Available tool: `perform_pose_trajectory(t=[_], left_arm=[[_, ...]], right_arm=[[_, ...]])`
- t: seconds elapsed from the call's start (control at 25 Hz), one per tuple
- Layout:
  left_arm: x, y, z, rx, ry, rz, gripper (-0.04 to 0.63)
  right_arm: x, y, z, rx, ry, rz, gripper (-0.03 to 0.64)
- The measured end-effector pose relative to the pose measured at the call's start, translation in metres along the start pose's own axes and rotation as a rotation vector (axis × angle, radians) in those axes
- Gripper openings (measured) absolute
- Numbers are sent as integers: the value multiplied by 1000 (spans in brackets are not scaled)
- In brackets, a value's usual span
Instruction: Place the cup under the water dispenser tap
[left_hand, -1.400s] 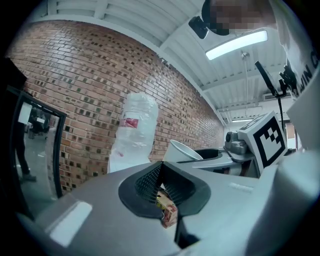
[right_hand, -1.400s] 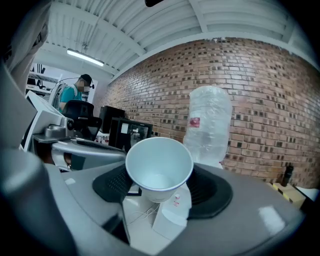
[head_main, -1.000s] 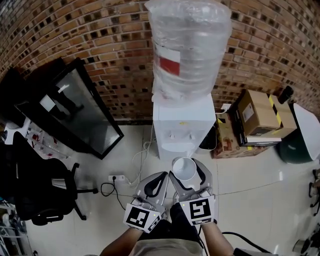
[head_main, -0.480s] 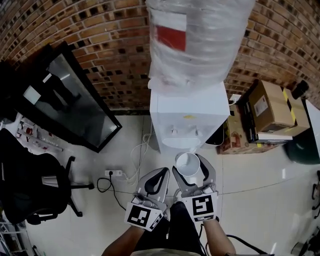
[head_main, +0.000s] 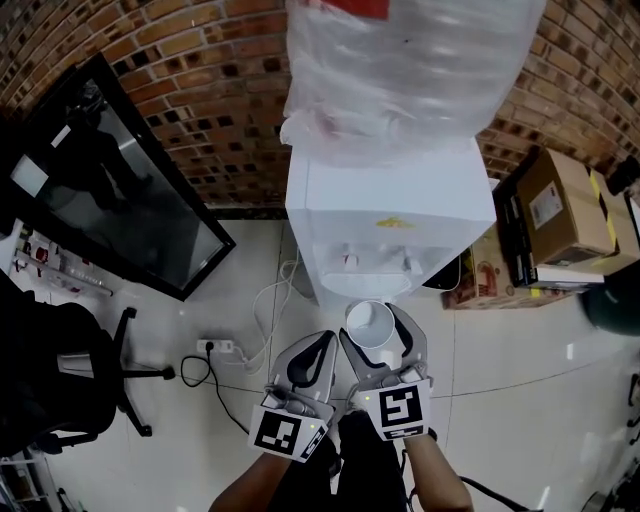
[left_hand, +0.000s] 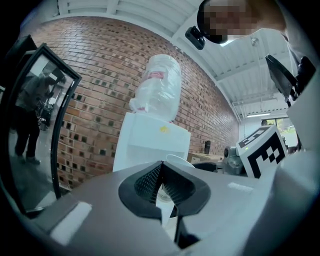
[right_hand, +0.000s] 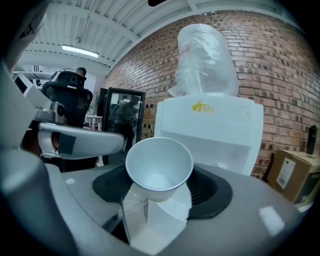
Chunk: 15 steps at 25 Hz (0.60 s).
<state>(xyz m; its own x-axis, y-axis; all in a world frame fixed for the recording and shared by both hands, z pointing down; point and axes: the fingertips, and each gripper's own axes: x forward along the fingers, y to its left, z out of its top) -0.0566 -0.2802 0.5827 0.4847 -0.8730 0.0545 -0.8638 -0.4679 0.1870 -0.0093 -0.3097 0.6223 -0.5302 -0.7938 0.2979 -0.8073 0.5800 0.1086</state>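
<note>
Brick wall behind water dispenser — white cup in grip of right gripper

Pale glossy tiled floor. White box-shaped water dispenser stands at floor's far edge, against brick wall. Black-framed glass panel rests at far-left edge, tilted. Black wheeled office chair at left edge. White power strip lies near floor's middle, with looping white cable and black cable beside it. Brown cardboard boxes stacked at far-right edge, just beside dispenser.
</note>
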Motion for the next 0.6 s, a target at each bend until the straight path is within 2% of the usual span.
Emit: perform_pose_trajectory(t=[0.2,0.6], left_arm=[[17,19,-35,-15,6,28,-6],[36,40,-95,-30,19,37,-7]], right_arm=[[33,-6,-37,9,11,19,336],[103,-9,-104,11,68,55,336]])
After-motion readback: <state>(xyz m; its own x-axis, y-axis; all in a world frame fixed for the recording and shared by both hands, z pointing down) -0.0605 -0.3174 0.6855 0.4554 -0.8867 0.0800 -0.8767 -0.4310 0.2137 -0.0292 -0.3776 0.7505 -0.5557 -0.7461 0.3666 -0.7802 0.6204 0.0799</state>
